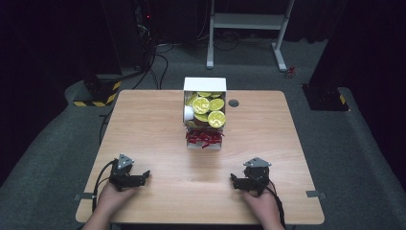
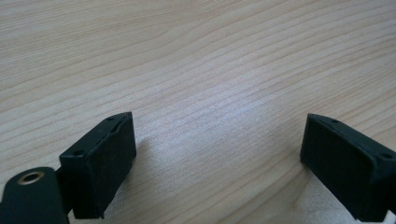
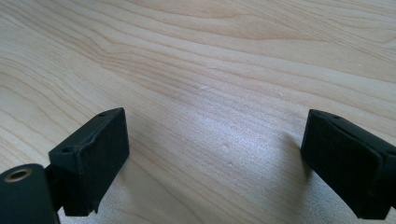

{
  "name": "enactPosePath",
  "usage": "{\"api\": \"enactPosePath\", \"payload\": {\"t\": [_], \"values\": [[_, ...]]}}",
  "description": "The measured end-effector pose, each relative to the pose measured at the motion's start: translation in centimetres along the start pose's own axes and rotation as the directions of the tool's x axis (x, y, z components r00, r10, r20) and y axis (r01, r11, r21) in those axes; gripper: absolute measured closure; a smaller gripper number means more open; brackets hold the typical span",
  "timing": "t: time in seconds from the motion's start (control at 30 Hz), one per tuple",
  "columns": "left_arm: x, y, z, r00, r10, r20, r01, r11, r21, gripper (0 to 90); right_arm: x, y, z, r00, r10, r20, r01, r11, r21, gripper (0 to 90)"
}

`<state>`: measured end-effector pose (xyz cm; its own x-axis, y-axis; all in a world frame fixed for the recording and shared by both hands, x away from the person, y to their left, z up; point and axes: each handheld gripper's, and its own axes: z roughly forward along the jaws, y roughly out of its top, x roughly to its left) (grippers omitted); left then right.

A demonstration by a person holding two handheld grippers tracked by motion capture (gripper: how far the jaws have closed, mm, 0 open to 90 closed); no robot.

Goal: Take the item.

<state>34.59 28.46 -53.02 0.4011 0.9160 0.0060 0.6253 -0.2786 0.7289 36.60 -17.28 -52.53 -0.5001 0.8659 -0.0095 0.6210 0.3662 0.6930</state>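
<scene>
Box (image 1: 205, 85) of yellow-lidded cups (image 1: 209, 108) sits dead ahead, between our left tool (image 1: 140, 176) and right tool (image 1: 234, 180), both spread wide, empty, resting low on the tabletop (image 1: 153, 139).

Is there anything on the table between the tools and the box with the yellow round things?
Nothing visible. The left tool and the right tool rest open near the front edge of the table, and only bare wood lies between them and the white box of yellow discs with red pieces in front.
</scene>
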Motion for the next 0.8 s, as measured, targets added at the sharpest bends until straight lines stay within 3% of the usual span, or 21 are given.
{"api": "enactPosePath", "payload": {"t": [0.8], "values": [[0.02,-0.01,0.00,1.0000,0.002,0.001,-0.002,1.0000,-0.001,10.8,0.06,-0.02,-0.02,1.0000,0.006,0.003,-0.006,1.000,0.000,8.0]]}}
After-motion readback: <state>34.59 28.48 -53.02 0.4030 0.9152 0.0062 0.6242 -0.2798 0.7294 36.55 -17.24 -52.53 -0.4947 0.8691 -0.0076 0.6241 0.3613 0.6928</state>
